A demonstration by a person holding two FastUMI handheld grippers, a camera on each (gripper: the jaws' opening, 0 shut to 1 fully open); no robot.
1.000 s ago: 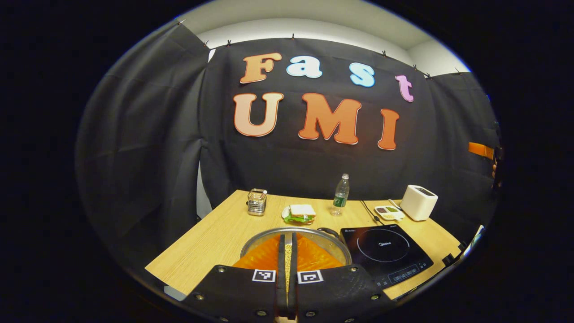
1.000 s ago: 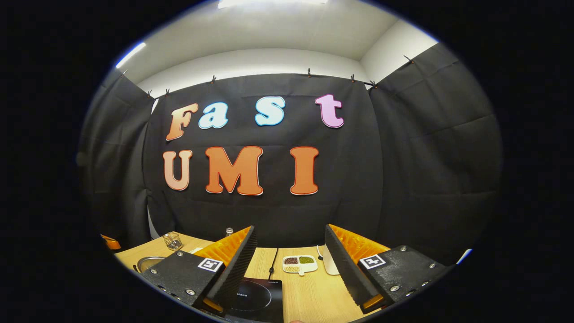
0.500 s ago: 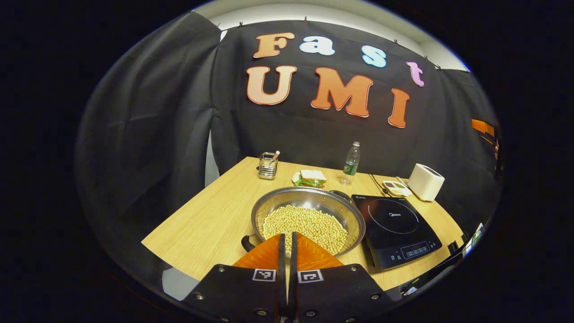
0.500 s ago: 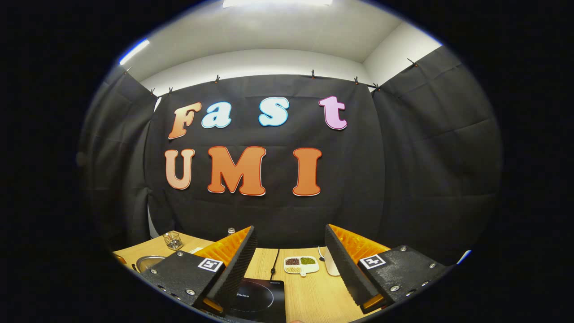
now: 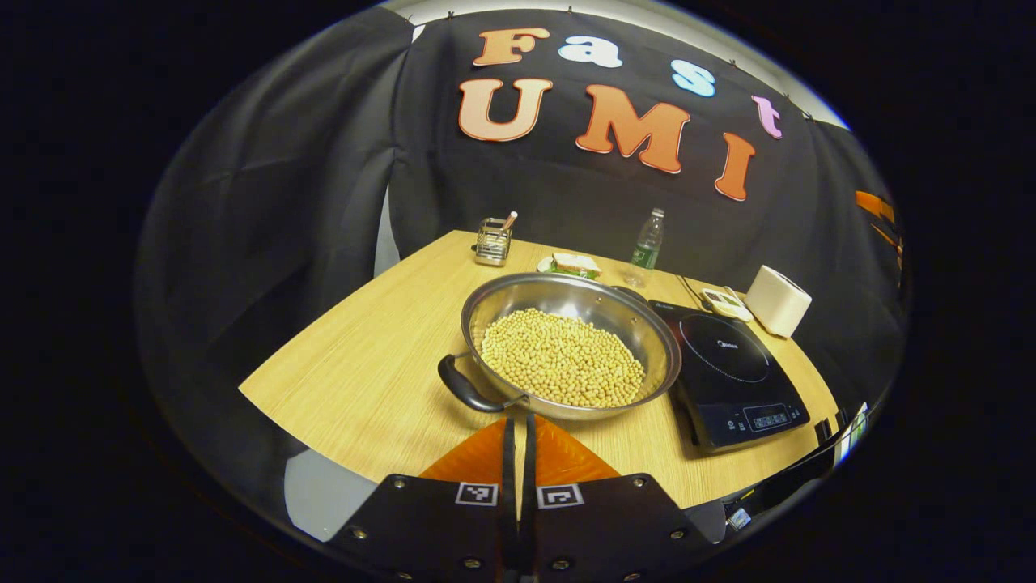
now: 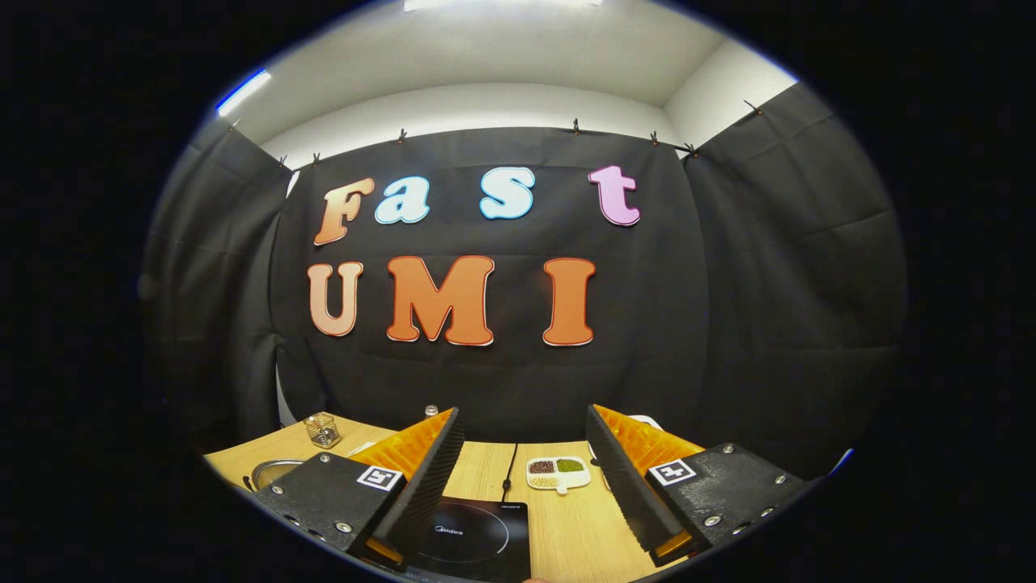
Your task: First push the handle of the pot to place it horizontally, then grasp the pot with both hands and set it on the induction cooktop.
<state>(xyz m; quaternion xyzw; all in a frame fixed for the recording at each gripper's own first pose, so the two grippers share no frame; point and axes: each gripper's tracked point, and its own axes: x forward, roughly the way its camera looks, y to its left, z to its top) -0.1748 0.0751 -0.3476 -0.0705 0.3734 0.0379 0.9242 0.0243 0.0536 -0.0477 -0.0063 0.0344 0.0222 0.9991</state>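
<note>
The pot [image 5: 571, 344], a wide steel pan heaped with pale beans [image 5: 562, 368], sits on the wooden bench [image 5: 364, 380] just left of the induction cooktop [image 5: 732, 368], its rim very near or over the cooktop's edge but its base not on the glass. So the main move is not done. One black handle [image 5: 468, 389] points toward the near left corner; the opposite handle [image 5: 627, 293] peeks out at the far rim beside the cooktop. Judging by that diagonal line, the handles are not yet turned level across the bench, so the push looks to be the step in hand, with the two-handed lift left after it.

The left tongs [image 5: 518, 429] are clenched with nothing between them, tips hovering just short of the pot's near rim, close to the near handle. The right tongs [image 6: 522, 461] are released wide and empty, held above the cooktop [image 6: 469, 546] and well apart from the pot.

Hard to make out: in the right gripper view the pot [image 6: 271, 471] is a sliver of rim at the left edge, behind one finger. The far handle is mostly hidden by the pot's wall. Whether the left tips touch the bench I cannot tell
</note>
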